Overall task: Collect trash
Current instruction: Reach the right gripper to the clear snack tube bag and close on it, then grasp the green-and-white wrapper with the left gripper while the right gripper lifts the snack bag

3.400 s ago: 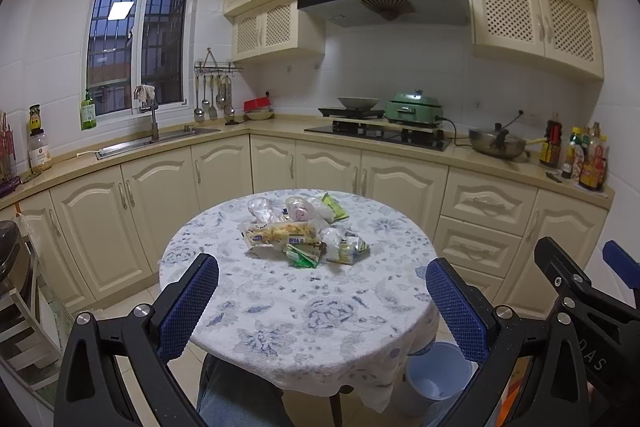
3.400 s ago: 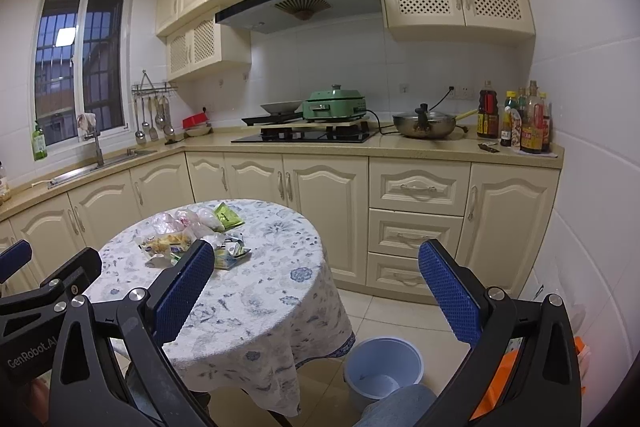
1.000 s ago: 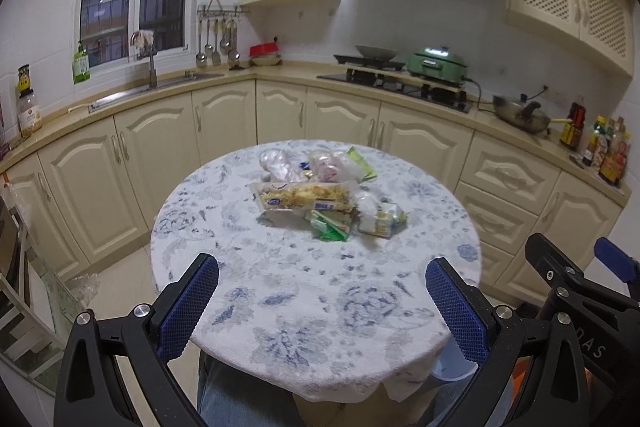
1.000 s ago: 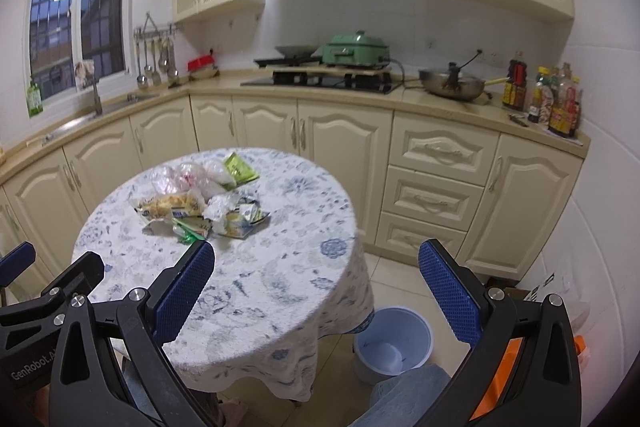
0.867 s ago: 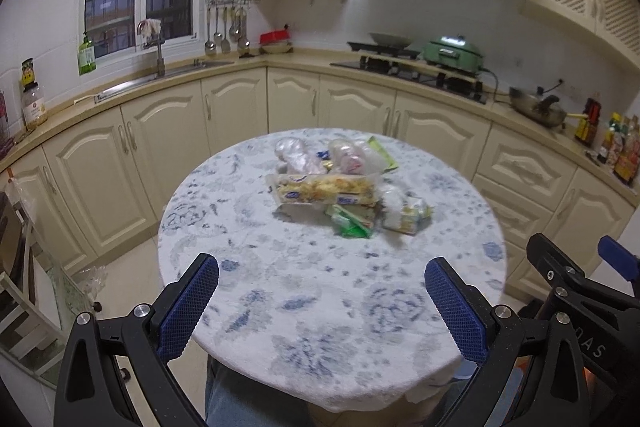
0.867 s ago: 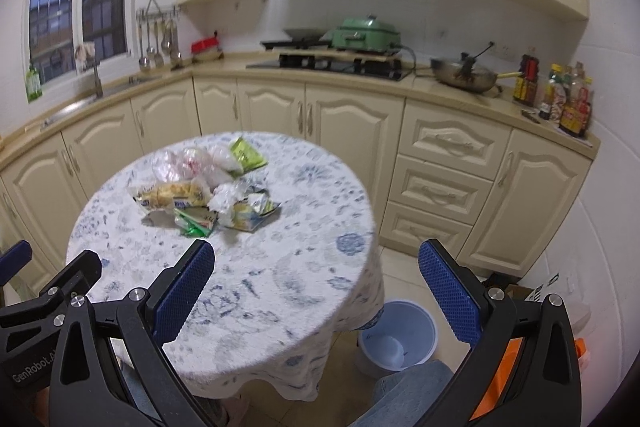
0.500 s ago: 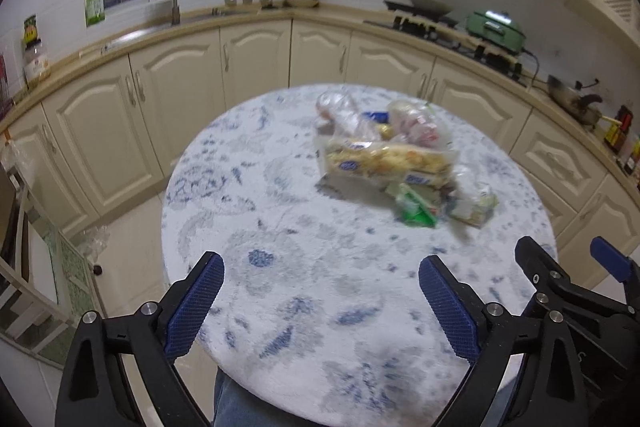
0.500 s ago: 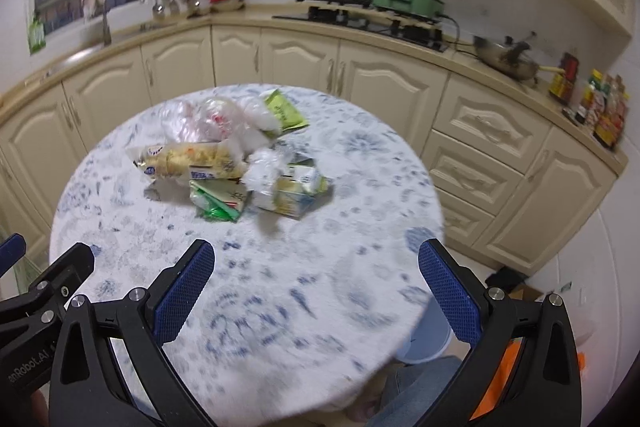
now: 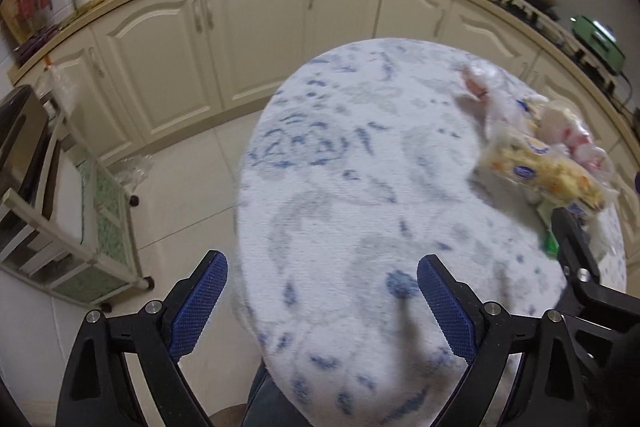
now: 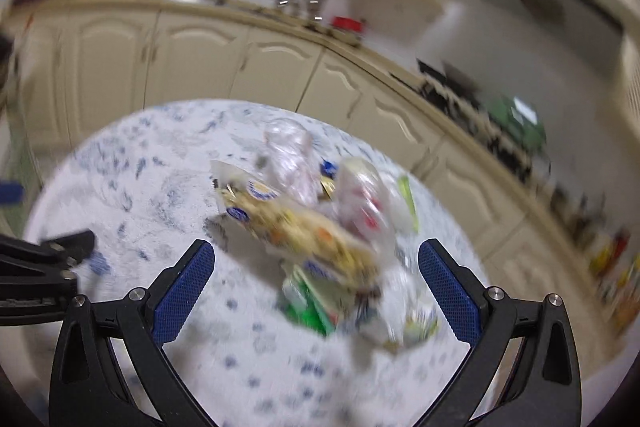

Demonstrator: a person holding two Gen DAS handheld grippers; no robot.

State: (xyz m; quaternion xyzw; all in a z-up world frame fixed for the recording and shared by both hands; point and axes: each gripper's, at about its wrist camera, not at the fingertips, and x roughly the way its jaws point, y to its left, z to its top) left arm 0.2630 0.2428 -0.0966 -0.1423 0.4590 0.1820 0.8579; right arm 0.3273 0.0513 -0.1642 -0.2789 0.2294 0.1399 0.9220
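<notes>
A pile of trash lies on the round table with a blue-flowered cloth (image 9: 360, 155): a long yellow snack bag (image 10: 296, 223), clear crumpled plastic bags (image 10: 292, 155), a green wrapper (image 10: 308, 307). In the left wrist view the yellow snack bag (image 9: 540, 171) lies at the far right. My right gripper (image 10: 316, 291) is open and empty, just above the pile, jaws either side of the green wrapper. My left gripper (image 9: 320, 299) is open and empty above the table's left edge, apart from the pile. The right wrist view is blurred.
Cream kitchen cabinets (image 9: 248, 27) and a worktop run behind the table. A white wheeled rack (image 9: 72, 219) stands on the floor to the left. A green pot (image 9: 596, 35) sits on the stove at the back right. The right gripper's body (image 9: 584, 275) shows beside the left one.
Both grippers have tilted down and moved in over the table. The right one has closed in on the trash pile. The left view has swung left. Both stay open.
</notes>
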